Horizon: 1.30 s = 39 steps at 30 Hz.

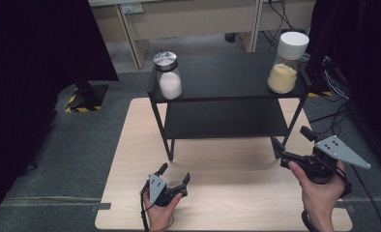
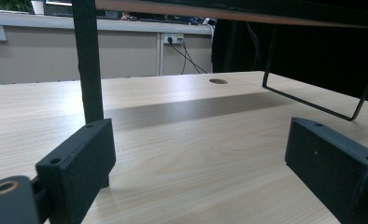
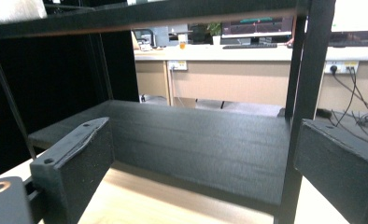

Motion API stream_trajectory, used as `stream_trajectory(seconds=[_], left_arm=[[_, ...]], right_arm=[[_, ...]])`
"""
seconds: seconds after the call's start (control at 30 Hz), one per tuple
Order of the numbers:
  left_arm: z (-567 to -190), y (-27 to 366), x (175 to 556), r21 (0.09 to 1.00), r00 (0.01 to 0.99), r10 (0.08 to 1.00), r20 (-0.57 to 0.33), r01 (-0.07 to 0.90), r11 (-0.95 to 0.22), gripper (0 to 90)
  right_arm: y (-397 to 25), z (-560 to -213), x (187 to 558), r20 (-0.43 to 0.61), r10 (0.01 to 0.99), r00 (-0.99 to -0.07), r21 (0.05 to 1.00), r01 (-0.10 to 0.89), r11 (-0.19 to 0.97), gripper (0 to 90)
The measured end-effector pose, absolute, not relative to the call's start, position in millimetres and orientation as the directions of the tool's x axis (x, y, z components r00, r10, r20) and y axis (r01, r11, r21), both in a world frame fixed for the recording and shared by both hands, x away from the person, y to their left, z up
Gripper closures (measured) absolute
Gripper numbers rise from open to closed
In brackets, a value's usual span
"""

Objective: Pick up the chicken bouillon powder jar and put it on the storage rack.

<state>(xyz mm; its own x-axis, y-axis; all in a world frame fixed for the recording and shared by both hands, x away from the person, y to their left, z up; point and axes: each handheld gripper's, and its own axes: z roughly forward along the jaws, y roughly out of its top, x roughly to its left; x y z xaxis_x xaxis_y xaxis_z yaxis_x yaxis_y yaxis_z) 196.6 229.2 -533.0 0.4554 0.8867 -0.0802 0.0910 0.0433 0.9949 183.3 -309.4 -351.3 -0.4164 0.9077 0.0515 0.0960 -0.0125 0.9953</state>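
Two grippers, left [image 1: 175,175], right [image 1: 291,143], jaws apart; two jars [image 1: 168,75] [image 1: 287,62].

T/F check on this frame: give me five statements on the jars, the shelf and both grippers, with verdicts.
1. Both jars stand on the top shelf of the black rack. True.
2. The jar with the silver lid holds yellow powder. False: it holds white powder; the white-lidded jar holds the yellow.
3. The left gripper is shut on a jar. False: it is open and empty, above the wooden table.
4. The right gripper is open near the rack's front right leg. True.
5. The lower shelf holds a jar. False: it is bare.
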Motion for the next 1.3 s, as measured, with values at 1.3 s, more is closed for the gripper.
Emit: stream_trajectory(seconds=[1.3], left_arm=[[-533,229,196,0.995,0.453,0.888,-0.080,0.089,0.044,8.0]], right_arm=[[-320,-430,169,0.094,0.908,-0.407,0.981,0.193,-0.015,4.9]])
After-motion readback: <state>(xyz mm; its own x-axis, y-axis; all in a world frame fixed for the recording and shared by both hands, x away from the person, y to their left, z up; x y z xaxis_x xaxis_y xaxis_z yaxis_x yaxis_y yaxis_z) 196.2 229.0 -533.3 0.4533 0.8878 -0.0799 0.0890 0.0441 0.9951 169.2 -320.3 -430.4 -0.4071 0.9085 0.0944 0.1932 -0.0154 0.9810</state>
